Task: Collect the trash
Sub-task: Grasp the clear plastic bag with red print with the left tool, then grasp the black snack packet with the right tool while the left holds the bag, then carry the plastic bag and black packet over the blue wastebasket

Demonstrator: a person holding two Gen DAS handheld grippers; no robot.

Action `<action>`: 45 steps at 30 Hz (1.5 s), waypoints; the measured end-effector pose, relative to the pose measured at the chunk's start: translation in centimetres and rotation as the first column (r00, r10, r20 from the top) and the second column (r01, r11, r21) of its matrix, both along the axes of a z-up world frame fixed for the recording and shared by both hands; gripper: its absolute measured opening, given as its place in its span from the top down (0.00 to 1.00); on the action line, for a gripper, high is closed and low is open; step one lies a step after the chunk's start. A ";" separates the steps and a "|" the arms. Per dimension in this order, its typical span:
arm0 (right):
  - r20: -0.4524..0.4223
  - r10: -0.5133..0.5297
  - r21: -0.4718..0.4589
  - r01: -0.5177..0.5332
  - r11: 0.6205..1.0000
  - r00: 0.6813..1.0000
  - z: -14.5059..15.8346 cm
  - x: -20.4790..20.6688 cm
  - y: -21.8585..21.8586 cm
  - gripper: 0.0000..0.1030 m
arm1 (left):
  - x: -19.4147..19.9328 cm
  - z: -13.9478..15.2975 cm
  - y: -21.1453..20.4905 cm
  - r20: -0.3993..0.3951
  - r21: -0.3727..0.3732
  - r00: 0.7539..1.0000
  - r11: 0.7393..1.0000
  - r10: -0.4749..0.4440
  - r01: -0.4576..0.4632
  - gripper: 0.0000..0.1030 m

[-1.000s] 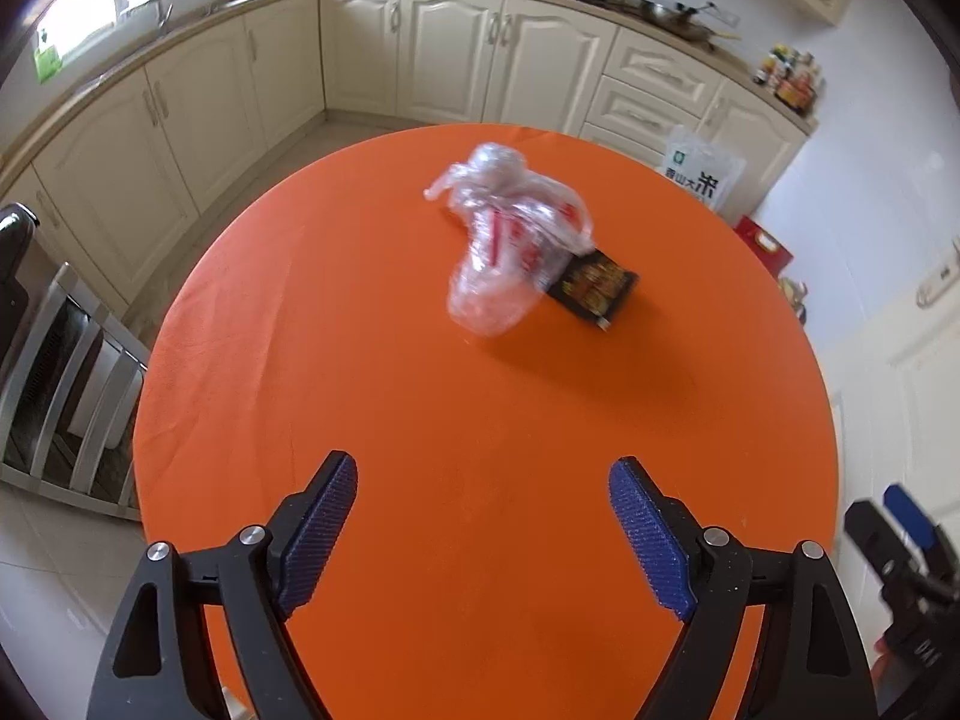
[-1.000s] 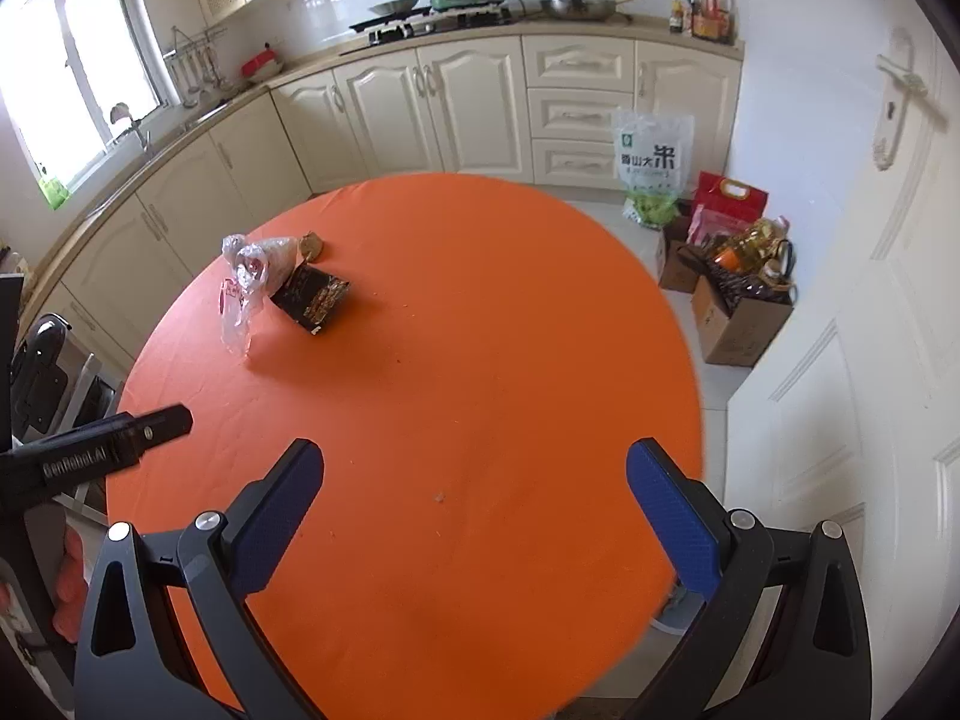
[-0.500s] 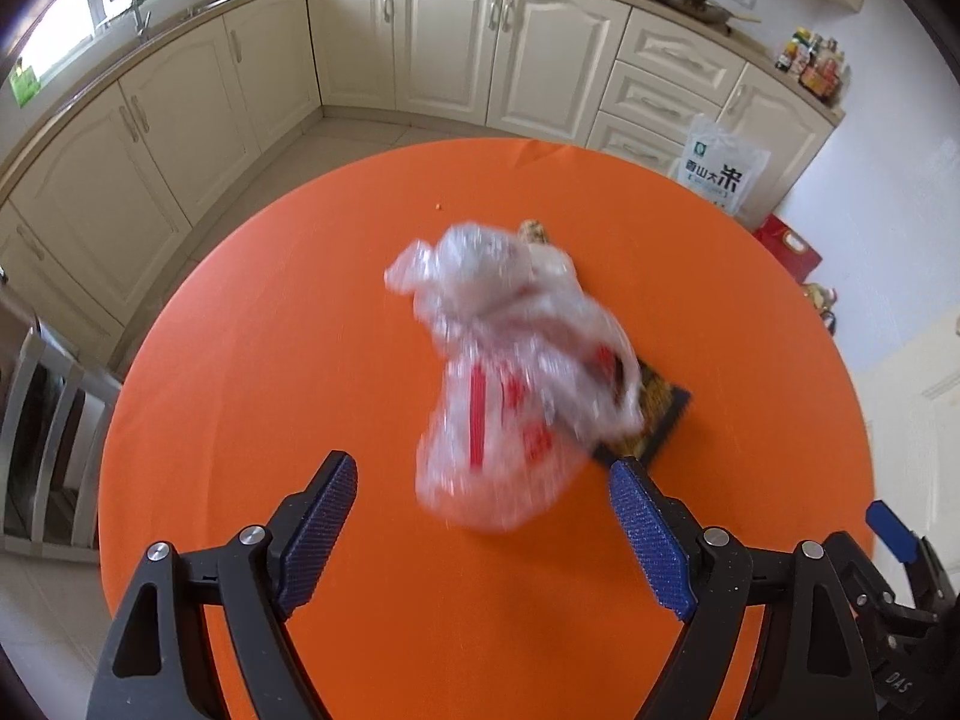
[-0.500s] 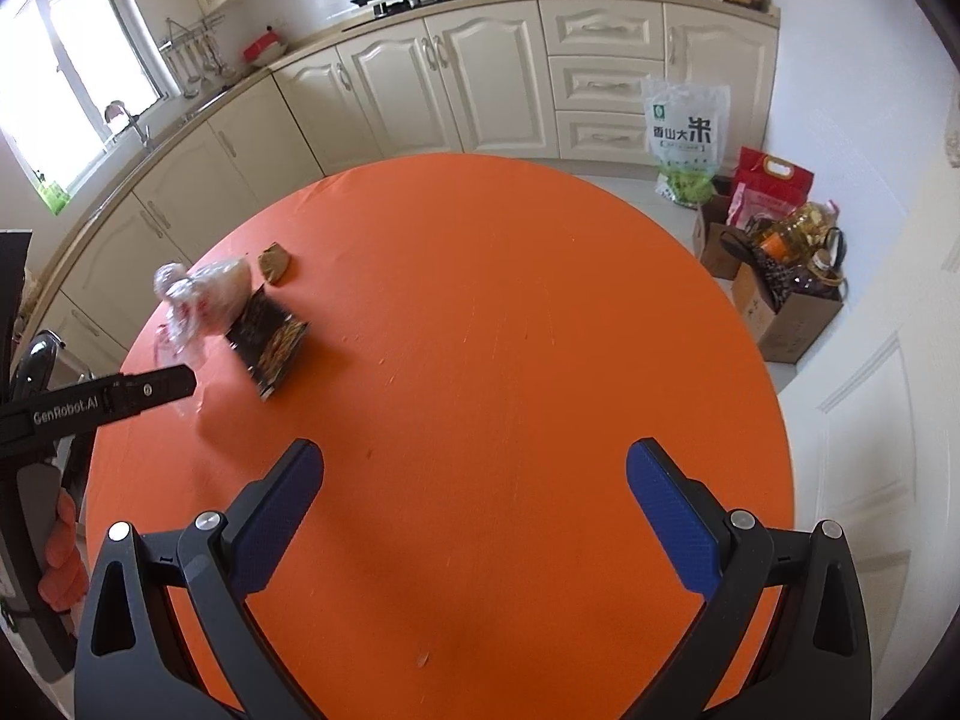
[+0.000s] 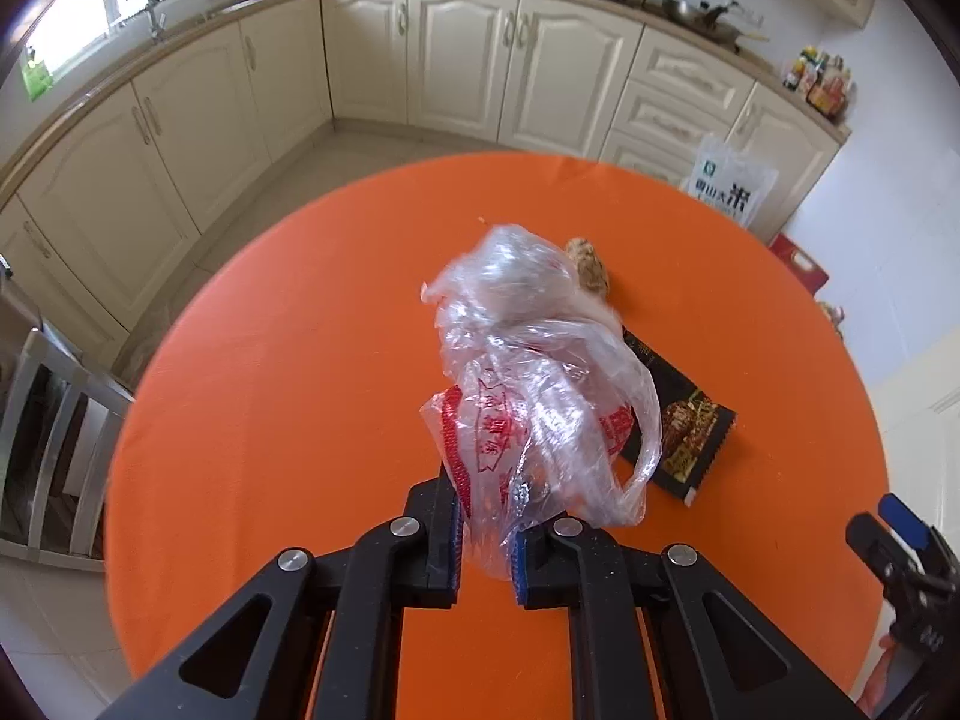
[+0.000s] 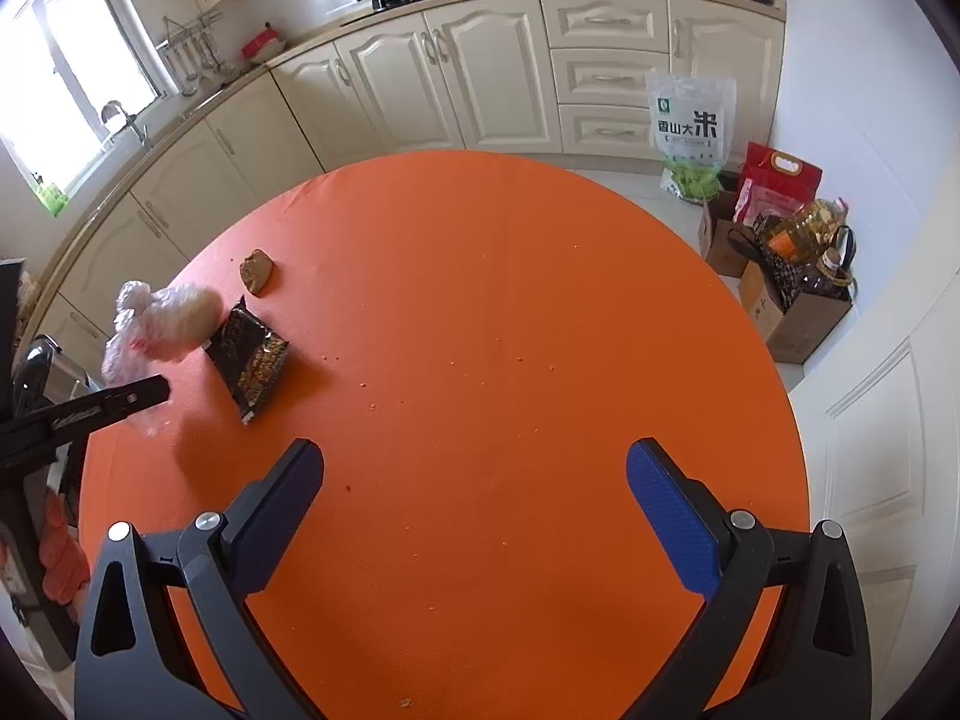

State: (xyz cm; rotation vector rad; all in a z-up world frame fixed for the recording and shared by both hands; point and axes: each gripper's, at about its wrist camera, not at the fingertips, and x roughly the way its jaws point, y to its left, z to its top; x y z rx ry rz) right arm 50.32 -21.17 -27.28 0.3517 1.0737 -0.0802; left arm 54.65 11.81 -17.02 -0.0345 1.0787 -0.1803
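Observation:
A crumpled clear plastic bag (image 5: 528,372) with red print lies on the round orange table (image 5: 288,396). My left gripper (image 5: 485,534) is shut on its near end, the film pinched between the blue pads. Behind the bag lie a black snack wrapper (image 5: 690,432) and a brown food scrap (image 5: 591,270). From the right wrist view, the bag (image 6: 162,324), the wrapper (image 6: 252,360) and the scrap (image 6: 257,271) sit at the table's left side. My right gripper (image 6: 474,510) hangs open over the bare middle, nothing between its fingers.
Cream kitchen cabinets (image 6: 480,66) curve around the far side. A rice bag (image 6: 690,126), a red bag (image 6: 777,180) and boxes with oil bottles (image 6: 798,282) stand on the floor at the right. A chair (image 5: 42,432) stands at the table's left. Crumbs dot the cloth.
My left gripper moved forward to the plastic bag and its jaws went from wide open to shut on the bag. The right gripper came closer over the table, still open.

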 end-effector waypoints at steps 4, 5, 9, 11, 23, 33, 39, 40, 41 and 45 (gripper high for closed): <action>0.021 0.025 0.003 -0.025 1.000 0.999 1.2 0.6 1.5 0.01 | -2.5 0.6 2.2 0.035 -0.021 0.999 0.999 0.033 -0.032 0.92; 0.025 0.036 -0.001 -0.036 0.999 0.999 1.4 0.8 2.0 0.01 | -3.0 0.7 2.7 0.039 -0.027 0.998 0.999 0.041 -0.040 0.92; 0.019 0.083 -0.017 -0.083 0.996 0.996 1.8 2.3 4.4 0.01 | -5.4 0.7 4.6 0.036 -0.064 0.996 0.995 0.081 -0.079 0.92; 0.007 0.108 -0.010 -0.108 0.994 0.994 1.7 3.3 5.5 0.01 | -6.7 0.7 6.0 0.034 -0.084 0.995 0.992 0.097 -0.094 0.92; -0.083 0.223 -0.118 -0.232 0.966 0.971 -2.1 10.7 13.3 0.01 | -7.1 0.0 10.8 0.016 -0.126 0.984 0.977 0.175 -0.172 0.92; -0.082 0.282 -0.181 -0.292 0.939 0.956 -4.1 13.0 16.0 0.16 | -4.4 -2.3 10.8 -0.026 -0.164 0.987 0.973 0.160 -0.162 0.92; -0.053 0.285 -0.157 -0.290 0.944 0.957 -3.0 12.7 15.5 0.73 | -3.7 -2.4 10.7 -0.031 -0.160 0.986 0.973 0.163 -0.166 0.92; -0.044 0.285 -0.136 -0.289 0.948 0.957 -2.8 12.6 15.2 0.78 | -3.7 -2.4 10.8 -0.029 -0.157 0.986 0.974 0.163 -0.165 0.92; -0.049 0.298 -0.080 -0.301 0.950 0.953 -2.7 12.4 14.9 0.81 | -3.7 -2.3 10.7 -0.027 -0.155 0.987 0.975 0.159 -0.162 0.92; -0.035 0.315 -0.060 -0.316 0.947 0.949 -2.4 11.0 14.8 0.88 | -3.9 -2.1 9.6 -0.022 -0.142 0.988 0.978 0.151 -0.153 0.92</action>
